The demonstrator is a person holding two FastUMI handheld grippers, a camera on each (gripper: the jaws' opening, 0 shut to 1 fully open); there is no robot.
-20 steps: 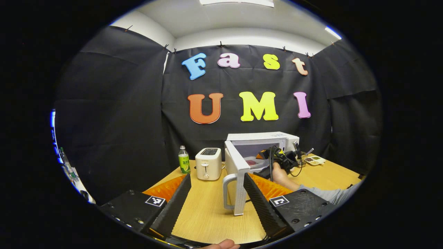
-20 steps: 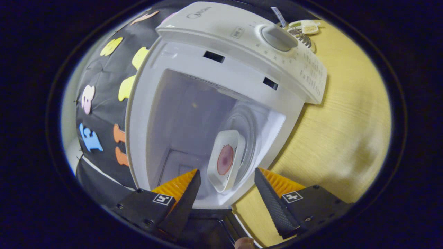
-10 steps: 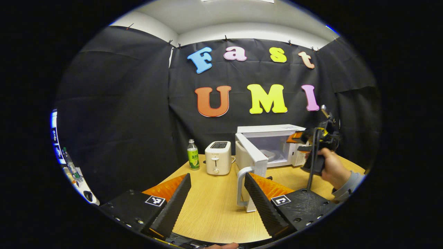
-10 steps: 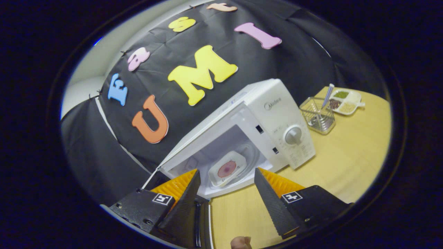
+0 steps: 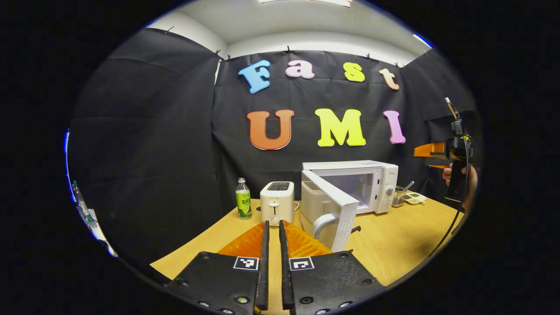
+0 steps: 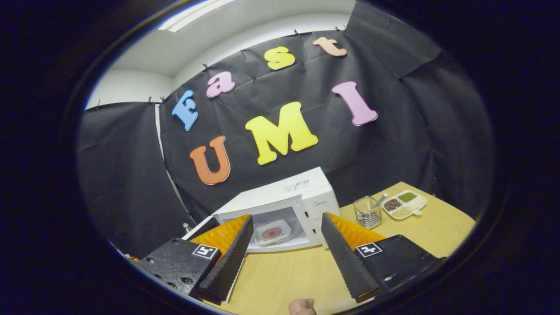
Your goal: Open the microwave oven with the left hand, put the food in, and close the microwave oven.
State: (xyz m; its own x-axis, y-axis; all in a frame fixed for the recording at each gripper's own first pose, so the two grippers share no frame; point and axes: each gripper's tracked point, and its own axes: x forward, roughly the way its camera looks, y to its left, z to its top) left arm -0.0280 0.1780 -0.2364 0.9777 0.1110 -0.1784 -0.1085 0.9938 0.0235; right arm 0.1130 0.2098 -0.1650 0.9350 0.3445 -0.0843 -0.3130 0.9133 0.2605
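Note:
The white microwave oven (image 5: pixel 369 183) (image 6: pixel 321 203) stands at the back of the wooden table with its door (image 5: pixel 334 214) swung open toward me. A white plate of food (image 6: pixel 272 232) lies on the glass turntable inside. My left gripper (image 5: pixel 272 227) is shut with nothing between its fingers, and sits in front of the door's handle (image 5: pixel 319 223), apart from it. My right gripper (image 6: pixel 286 221) is open and empty, held back from the oven's mouth. In the left gripper view that right gripper (image 5: pixel 437 155) is raised at the far right in a hand (image 5: pixel 448 173).
A white toaster (image 5: pixel 277 202) and a green-labelled bottle (image 5: pixel 243 204) stand left of the oven. Right of it are a clear cup with utensils (image 6: pixel 368 211) and a divided dish of seasonings (image 6: pixel 403 204). Bare wooden tabletop (image 6: pixel 288 275) lies in front.
My left gripper has shut and moved back from the door handle. My right gripper has pulled out of the oven, up and to the right, leaving the plate inside.

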